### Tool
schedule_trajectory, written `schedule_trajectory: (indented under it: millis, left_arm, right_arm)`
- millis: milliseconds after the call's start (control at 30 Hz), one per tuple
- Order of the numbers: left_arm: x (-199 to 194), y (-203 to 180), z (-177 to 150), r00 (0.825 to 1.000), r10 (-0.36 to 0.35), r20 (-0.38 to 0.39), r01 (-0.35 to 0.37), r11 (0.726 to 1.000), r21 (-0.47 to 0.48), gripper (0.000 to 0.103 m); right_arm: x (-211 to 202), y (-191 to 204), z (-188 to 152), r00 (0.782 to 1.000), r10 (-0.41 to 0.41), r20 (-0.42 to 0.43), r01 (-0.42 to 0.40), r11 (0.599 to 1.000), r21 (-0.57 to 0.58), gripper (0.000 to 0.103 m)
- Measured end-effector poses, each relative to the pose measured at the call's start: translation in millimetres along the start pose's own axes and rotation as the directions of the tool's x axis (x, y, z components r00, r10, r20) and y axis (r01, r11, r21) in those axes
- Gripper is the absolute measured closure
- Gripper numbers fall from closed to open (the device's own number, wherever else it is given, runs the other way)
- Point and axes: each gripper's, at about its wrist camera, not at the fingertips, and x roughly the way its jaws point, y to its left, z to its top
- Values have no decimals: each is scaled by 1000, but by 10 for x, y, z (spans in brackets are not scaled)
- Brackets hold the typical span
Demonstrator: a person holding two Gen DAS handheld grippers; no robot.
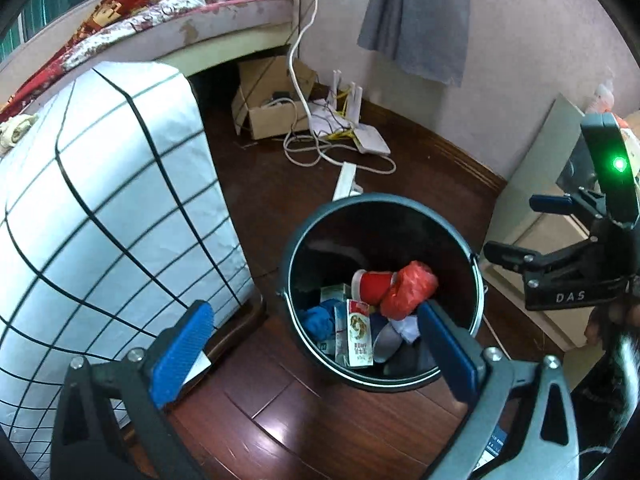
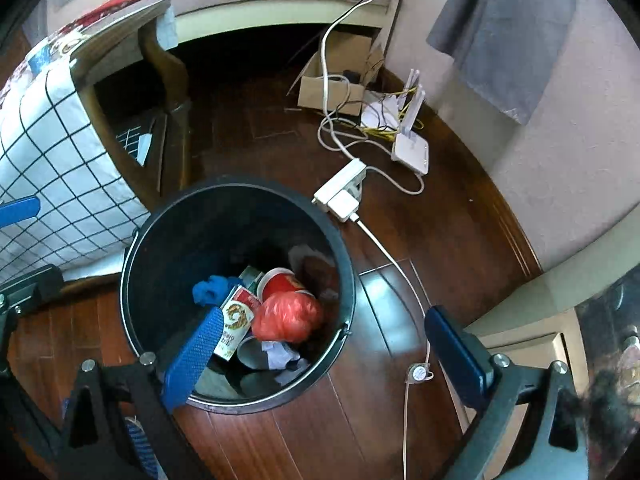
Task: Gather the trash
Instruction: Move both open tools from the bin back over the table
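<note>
bin (image 1: pixel 382 216): black round pail on the wood floor (image 1: pixel 320 420), just beside the checked cloth (image 1: pixel 100 200). Stiff wall, thin wire handle lying at the rim. I'd judge it light, easy to tip if I knock the rim.
left claw (image 1: pixel 316 354): jaws wide apart, nothing between the pads. Right finger sits over the bin's near rim, left finger over the floor by the cloth.
right claw (image 2: pixel 326 354): also fully spread, empty. Left finger hangs over the bin mouth, right finger outside it above the white cable (image 2: pixel 400 264).
trash location: all I see of it is inside the bin, at the bottom.
red bag (image 2: pixel 286 316): crumpled thin plastic, lying on top. Soft, light, probably slippery. I'd pinch a fold, not the bulk.
red cup (image 1: pixel 372 284): on its side beside the bag. Paper by the look of it, so it crushes easily. Grip across the rim gently.
carton (image 1: pixel 358 338): small box standing on end, leaning. Stiffish, flat sides, easiest grab of the lot.
blue rag (image 1: pixel 318 320): limp cloth low in the bin. Any bunch will do.
task status: my guess is both claws just dropped their load here. No loose trash is visible on the floor near the bin.
</note>
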Motion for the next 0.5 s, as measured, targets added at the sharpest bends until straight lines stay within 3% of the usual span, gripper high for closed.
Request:
schedule_trajectory:
  millis: [233,500]
  left_arm:
    - [-108,62,50,999,17,40,-17,1000,-12,1]
    - [-317,157,78,995,45,88,-43,999,-30,1]
  right_arm:
    - [-110,67,34,999,-8,37,8,1000,-14,1]
    - [-421,186,152,991,-20,136,20,1000,1,1]
